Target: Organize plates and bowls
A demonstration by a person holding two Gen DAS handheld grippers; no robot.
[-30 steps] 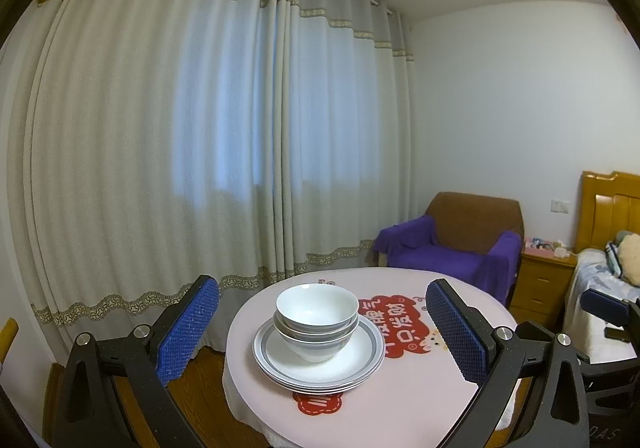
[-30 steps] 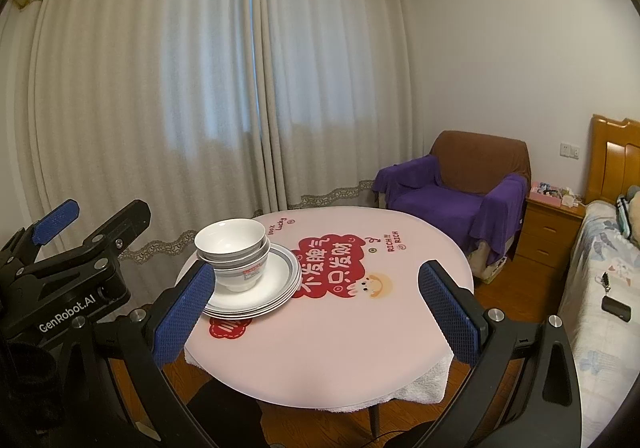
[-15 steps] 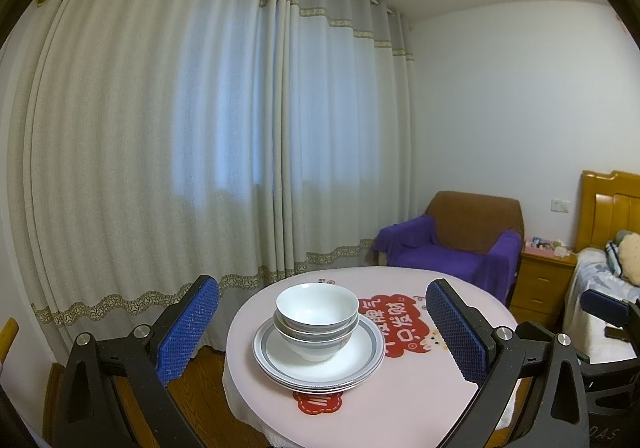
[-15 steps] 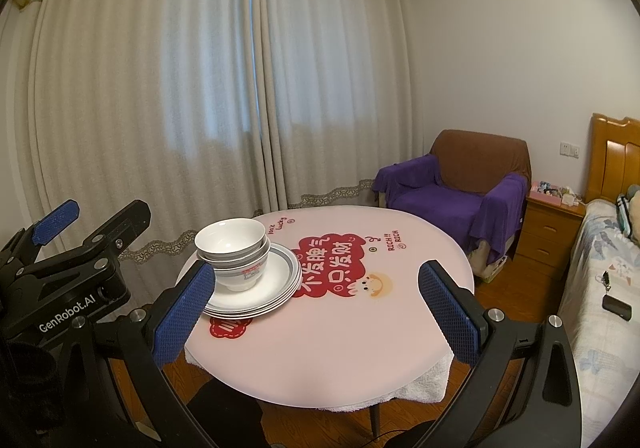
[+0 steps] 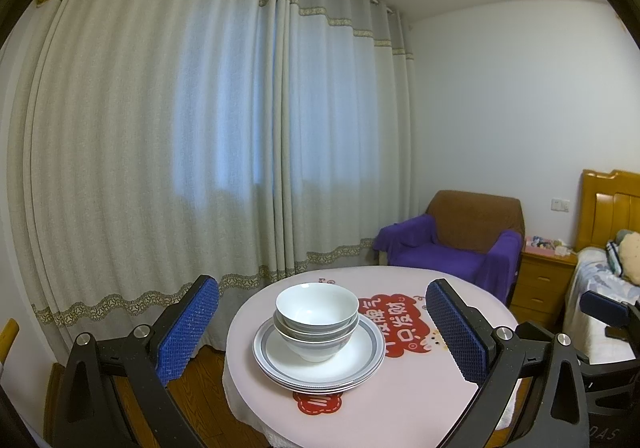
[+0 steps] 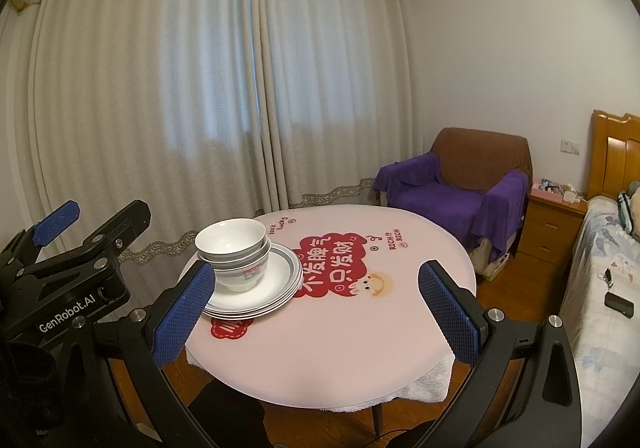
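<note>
Both claws (image 5: pixel 320 332) (image 6: pixel 316 308) spread wide, empty, before nested bowls (image 5: pixel 317 318) on stacked plates (image 5: pixel 320 368)

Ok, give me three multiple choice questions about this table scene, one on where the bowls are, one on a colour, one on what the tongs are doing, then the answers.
1. Where do the bowls stand?
A. On the stack of plates
B. On the bare table beside the plates
C. On the armchair

2. What colour is the throw on the armchair?
A. Green
B. Purple
C. Yellow

3. What state are the left tongs and right tongs in?
A. Both open and empty
B. Left shut on a bowl
C. Right shut on a plate

Answers:
1. A, the nested bowls rest in the middle of the plates on the round table.
2. B, purple cloth covers its seat and arms.
3. A, each pair of blue pads stands wide apart with nothing between.
</note>
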